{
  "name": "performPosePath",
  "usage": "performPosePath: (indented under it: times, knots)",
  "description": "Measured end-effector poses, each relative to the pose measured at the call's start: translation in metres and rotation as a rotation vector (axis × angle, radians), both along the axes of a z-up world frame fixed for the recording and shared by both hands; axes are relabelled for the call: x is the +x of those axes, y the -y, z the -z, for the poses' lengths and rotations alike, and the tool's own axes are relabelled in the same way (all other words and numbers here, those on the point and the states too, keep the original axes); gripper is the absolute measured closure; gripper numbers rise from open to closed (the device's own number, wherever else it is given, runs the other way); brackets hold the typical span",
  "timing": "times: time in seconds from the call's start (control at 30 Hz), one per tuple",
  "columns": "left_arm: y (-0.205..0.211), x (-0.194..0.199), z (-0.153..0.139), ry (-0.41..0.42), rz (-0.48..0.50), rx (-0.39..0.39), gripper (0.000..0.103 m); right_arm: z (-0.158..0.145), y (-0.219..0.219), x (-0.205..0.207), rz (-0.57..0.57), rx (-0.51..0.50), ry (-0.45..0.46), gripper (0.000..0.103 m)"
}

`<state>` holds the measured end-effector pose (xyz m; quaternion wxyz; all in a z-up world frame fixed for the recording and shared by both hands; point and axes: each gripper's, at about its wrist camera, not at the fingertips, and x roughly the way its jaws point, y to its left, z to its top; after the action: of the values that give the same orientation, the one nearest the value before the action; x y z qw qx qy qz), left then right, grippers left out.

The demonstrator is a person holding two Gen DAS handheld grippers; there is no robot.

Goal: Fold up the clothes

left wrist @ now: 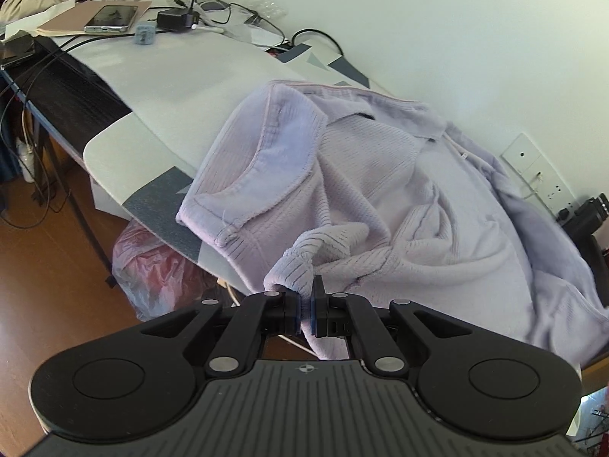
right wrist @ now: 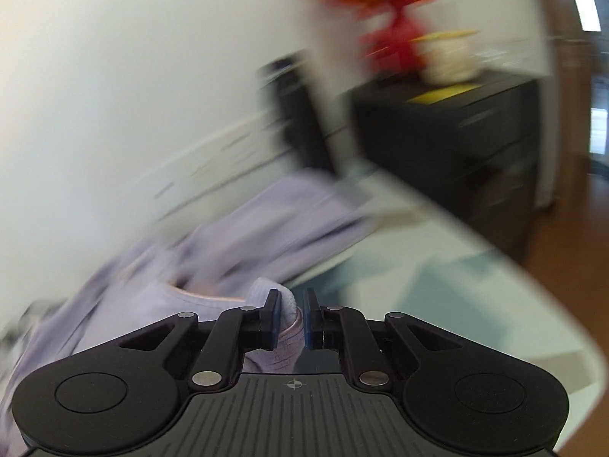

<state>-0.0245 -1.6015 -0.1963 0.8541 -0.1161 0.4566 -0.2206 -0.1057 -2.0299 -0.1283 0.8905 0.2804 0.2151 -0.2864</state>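
A lilac ribbed fleece garment lies crumpled on the padded board, its collar toward the wall and one cuffed sleeve hanging over the near-left edge. My left gripper is shut on a bunched fold of the garment's near edge. In the blurred right wrist view the same garment stretches away to the left. My right gripper is shut on a ribbed fold of it that sticks up between the pads.
At the board's far end lie a phone, a black charger with cables and a small blue cube. A red plastic bag sits on the wooden floor below. A black cabinet stands beyond the board's right end.
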Motion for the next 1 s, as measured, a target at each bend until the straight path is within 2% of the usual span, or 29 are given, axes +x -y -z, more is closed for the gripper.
performPosePath:
  times: [0.03, 0.07, 0.1, 0.17, 0.27, 0.43, 0.53, 0.7, 0.87, 0.97, 1.0]
  knots:
    - [0.0, 0.0, 0.001, -0.005, -0.001, 0.007, 0.098, -0.002, 0.019, -0.008, 0.079, -0.007, -0.001, 0.092]
    - [0.001, -0.001, 0.003, -0.011, -0.001, 0.014, 0.098, 0.0, 0.03, -0.011, 0.115, 0.001, -0.027, 0.086]
    - [0.001, -0.001, 0.004, -0.016, -0.001, 0.021, 0.098, 0.003, 0.039, -0.015, 0.139, 0.007, -0.052, 0.072]
    - [0.003, -0.001, 0.005, -0.017, 0.007, 0.031, 0.098, 0.012, 0.037, -0.022, 0.105, 0.011, -0.094, 0.06]
    - [0.005, 0.0, 0.005, -0.011, 0.025, 0.044, 0.098, 0.025, 0.026, -0.035, 0.032, 0.013, -0.151, 0.05]
    - [0.005, 0.006, 0.006, -0.007, 0.066, 0.054, 0.098, 0.045, -0.022, -0.074, -0.184, 0.075, -0.157, 0.05]
    - [0.004, 0.009, 0.006, -0.011, 0.092, 0.038, 0.098, 0.045, -0.055, -0.096, -0.287, 0.035, -0.164, 0.049]
    - [0.0, 0.015, 0.01, -0.036, 0.123, 0.0, 0.098, 0.054, -0.098, -0.113, -0.418, 0.024, -0.221, 0.039]
    - [-0.007, 0.021, 0.018, -0.087, 0.124, -0.055, 0.098, 0.07, -0.145, -0.111, -0.477, -0.01, -0.305, 0.037]
    - [-0.006, 0.022, 0.019, -0.073, 0.15, -0.059, 0.098, 0.079, -0.156, -0.104, -0.452, -0.036, -0.345, 0.038]
    - [-0.006, 0.022, 0.018, -0.061, 0.16, -0.06, 0.098, 0.081, -0.156, -0.101, -0.446, -0.049, -0.358, 0.041]
